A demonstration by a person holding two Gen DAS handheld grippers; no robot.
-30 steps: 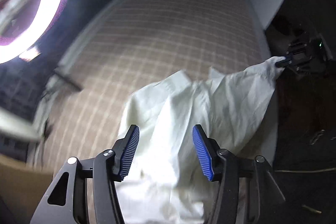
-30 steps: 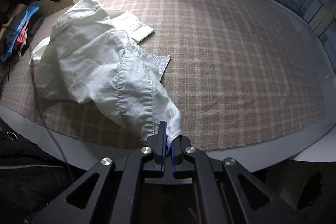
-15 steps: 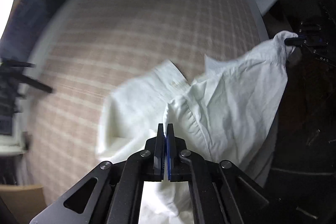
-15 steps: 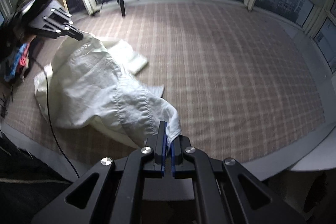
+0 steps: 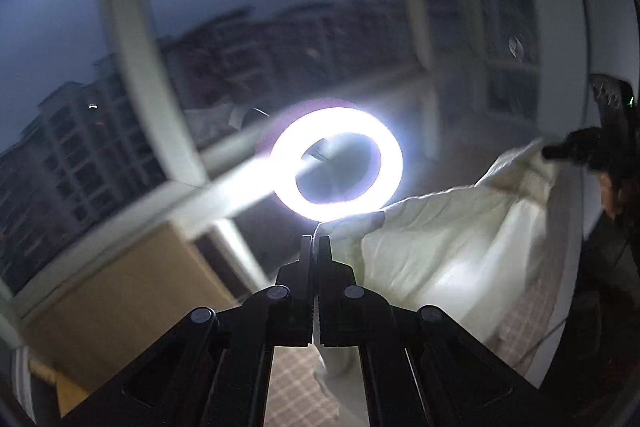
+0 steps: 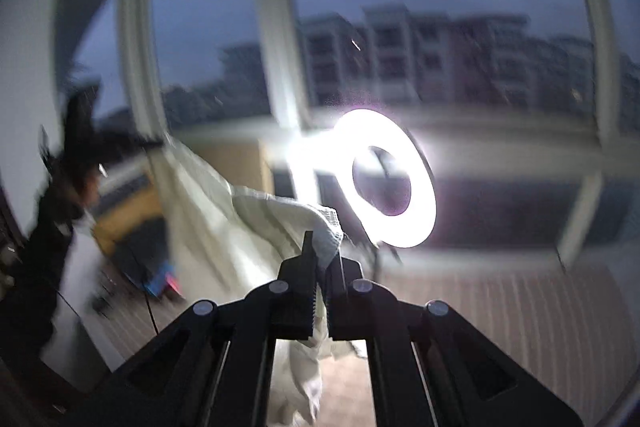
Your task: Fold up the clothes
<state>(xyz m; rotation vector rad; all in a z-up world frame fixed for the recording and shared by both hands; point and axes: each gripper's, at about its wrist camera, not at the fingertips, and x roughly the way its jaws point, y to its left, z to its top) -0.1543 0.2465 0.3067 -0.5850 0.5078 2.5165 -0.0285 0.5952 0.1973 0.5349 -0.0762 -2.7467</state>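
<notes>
Lifting has replaced gathering: half a second ago the white shirt (image 5: 448, 247) lay partly on the checked cloth (image 5: 296, 383); now it is held aloft between both claws, the views tipped toward the ring light (image 5: 338, 165) (at twelve o'clock); the left gripper (image 5: 316, 247) is clamped on one edge, the right gripper (image 6: 322, 255) on another; spreading can follow.
</notes>
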